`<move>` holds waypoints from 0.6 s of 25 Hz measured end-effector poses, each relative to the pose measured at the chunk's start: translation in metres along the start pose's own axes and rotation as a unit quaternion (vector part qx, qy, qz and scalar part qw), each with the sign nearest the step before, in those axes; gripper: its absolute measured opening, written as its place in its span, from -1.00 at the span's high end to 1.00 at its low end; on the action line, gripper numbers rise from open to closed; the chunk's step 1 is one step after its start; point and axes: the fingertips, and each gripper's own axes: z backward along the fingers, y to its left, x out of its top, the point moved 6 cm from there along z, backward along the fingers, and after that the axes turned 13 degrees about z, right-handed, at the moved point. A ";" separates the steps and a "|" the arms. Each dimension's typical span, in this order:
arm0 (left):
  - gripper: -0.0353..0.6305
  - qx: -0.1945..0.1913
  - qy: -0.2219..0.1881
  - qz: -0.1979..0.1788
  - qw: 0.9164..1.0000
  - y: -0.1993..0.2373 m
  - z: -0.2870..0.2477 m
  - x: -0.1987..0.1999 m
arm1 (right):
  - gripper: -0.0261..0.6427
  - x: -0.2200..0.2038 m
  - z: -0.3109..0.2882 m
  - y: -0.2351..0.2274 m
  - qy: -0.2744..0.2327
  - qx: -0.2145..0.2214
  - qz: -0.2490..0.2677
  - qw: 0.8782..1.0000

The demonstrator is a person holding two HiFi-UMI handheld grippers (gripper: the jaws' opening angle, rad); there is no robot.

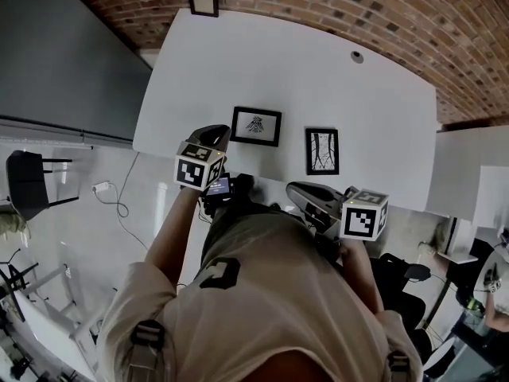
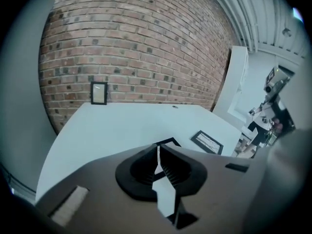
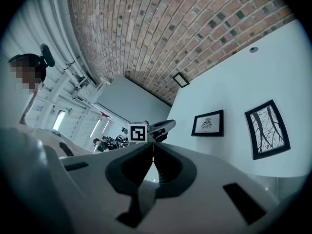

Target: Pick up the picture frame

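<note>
Near the table [image 1: 278, 62] edge, left gripper [image 1: 216, 134] and right gripper [image 1: 294, 189] hover closed, empty; one should open wide before straddling the picture frame [image 1: 256, 126].

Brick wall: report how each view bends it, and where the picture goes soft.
Head view: the brick wall bows in an arc over the white table, light flat and even. Left gripper view: courses curve, black vignette at the corners, left tongs soft. Right gripper view: wall tilted and curved, same vignette.
</note>
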 end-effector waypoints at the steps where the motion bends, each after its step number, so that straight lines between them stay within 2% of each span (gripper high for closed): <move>1: 0.85 0.002 0.001 -0.014 1.000 0.002 -0.005 0.001 | 0.90 0.000 -0.002 0.000 -0.006 0.003 -0.003 1.000; 4: 0.82 0.005 0.018 -0.040 0.999 0.008 -0.023 -0.003 | 0.90 0.005 -0.010 0.000 -0.005 0.001 -0.002 1.000; 5: 0.71 0.005 0.030 -0.043 0.999 0.011 -0.030 -0.006 | 0.90 0.007 -0.013 0.000 -0.001 -0.001 -0.001 1.000; 6: 0.45 0.009 0.042 -0.043 0.998 0.015 -0.038 -0.009 | 0.90 0.009 -0.015 -0.001 0.002 -0.004 0.000 1.000; 7: 0.28 0.016 0.053 -0.043 0.998 0.019 -0.046 -0.012 | 0.90 0.010 -0.016 -0.001 0.004 -0.006 0.000 1.000; 12: 0.25 0.058 0.077 -0.033 0.995 0.040 -0.079 -0.027 | 0.90 0.013 -0.020 0.000 -0.002 -0.009 -0.005 1.000; 15: 0.26 0.067 0.084 -0.040 0.993 0.046 -0.093 -0.037 | 0.90 0.015 -0.019 -0.002 -0.004 -0.013 -0.004 1.000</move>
